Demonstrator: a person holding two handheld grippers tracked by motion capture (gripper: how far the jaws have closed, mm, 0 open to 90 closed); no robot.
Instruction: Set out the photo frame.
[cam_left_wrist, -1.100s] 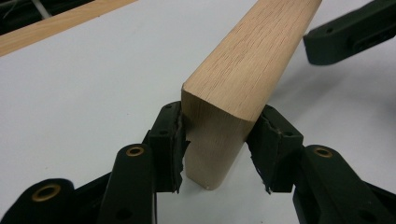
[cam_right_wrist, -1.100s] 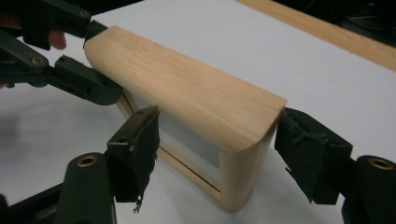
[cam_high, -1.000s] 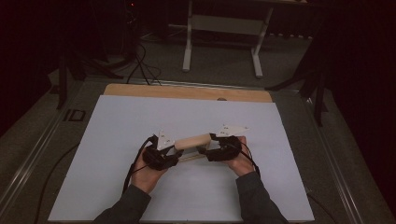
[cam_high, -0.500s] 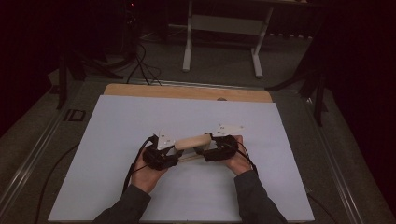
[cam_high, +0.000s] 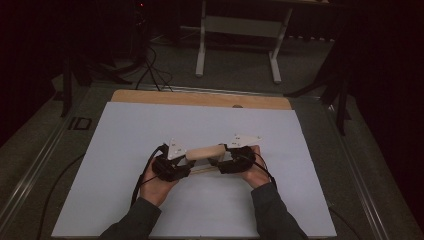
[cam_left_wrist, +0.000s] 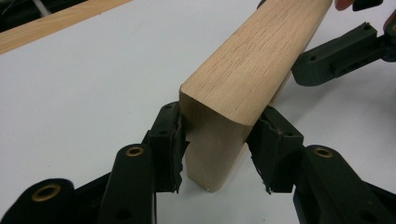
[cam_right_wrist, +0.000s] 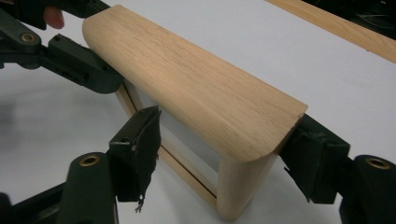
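Observation:
A pale wooden piece (cam_high: 205, 151) with a rounded top bar, short legs and a thin lower rail lies on the white sheet (cam_high: 150, 130) between my two grippers. My left gripper (cam_high: 184, 163) holds its left end. In the left gripper view the wood (cam_left_wrist: 243, 70) sits pinched between both pads of my left gripper (cam_left_wrist: 215, 149). My right gripper (cam_high: 223, 161) is at the other end. In the right gripper view my right gripper (cam_right_wrist: 224, 154) straddles the wooden piece (cam_right_wrist: 196, 88): one pad touches the end, the other stands off with a gap.
The white sheet covers most of the table, with a bare wooden strip (cam_high: 200, 98) along the far edge. Beyond it, a white table frame (cam_high: 237, 30) and cables (cam_high: 150, 70) are on the dark floor. Metal rails (cam_high: 45, 150) run along both sides.
My right gripper has slid a little to the left, closer along the wooden piece. The left gripper and the wood have hardly moved.

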